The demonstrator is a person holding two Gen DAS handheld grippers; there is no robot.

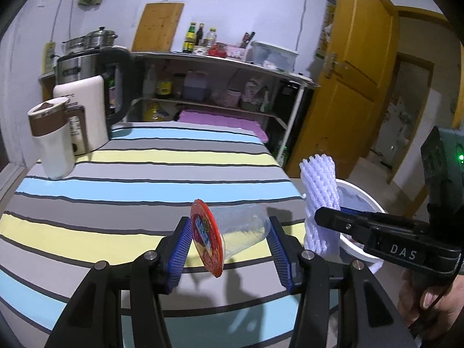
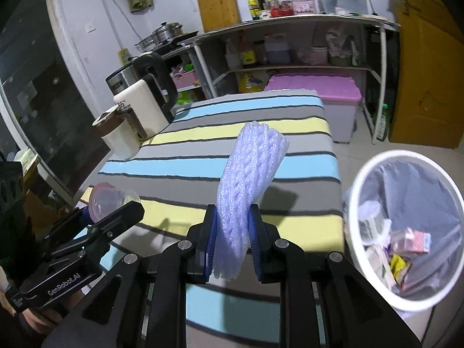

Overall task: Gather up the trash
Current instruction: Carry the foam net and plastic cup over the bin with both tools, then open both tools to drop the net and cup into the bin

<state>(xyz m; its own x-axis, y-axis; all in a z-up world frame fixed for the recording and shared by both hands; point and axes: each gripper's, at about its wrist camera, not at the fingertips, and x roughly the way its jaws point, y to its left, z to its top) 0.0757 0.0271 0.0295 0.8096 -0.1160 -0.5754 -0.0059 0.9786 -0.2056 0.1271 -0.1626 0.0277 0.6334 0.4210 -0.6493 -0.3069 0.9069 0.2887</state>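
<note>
My left gripper (image 1: 230, 239) is shut on a clear plastic cup (image 1: 240, 232) with a red printed lid, held sideways just above the striped table (image 1: 145, 168). My right gripper (image 2: 233, 233) is shut on a white foam net sleeve (image 2: 249, 168) that stands up between the pads. In the left wrist view the sleeve (image 1: 319, 200) sits to the right, over the white trash bin (image 1: 359, 200). The bin (image 2: 362, 191) holds several wrappers and boxes, beside the table's right edge. The left gripper with the cup (image 2: 107, 197) shows at the left of the right wrist view.
A white and brown mug (image 1: 52, 139), a white kettle (image 1: 87, 113) and a steel kettle (image 1: 87, 66) stand at the table's far left corner. A shelf unit (image 1: 220, 81) with bottles and a pink-lidded box (image 2: 319, 90) lie behind. A yellow door (image 1: 348, 72) is on the right.
</note>
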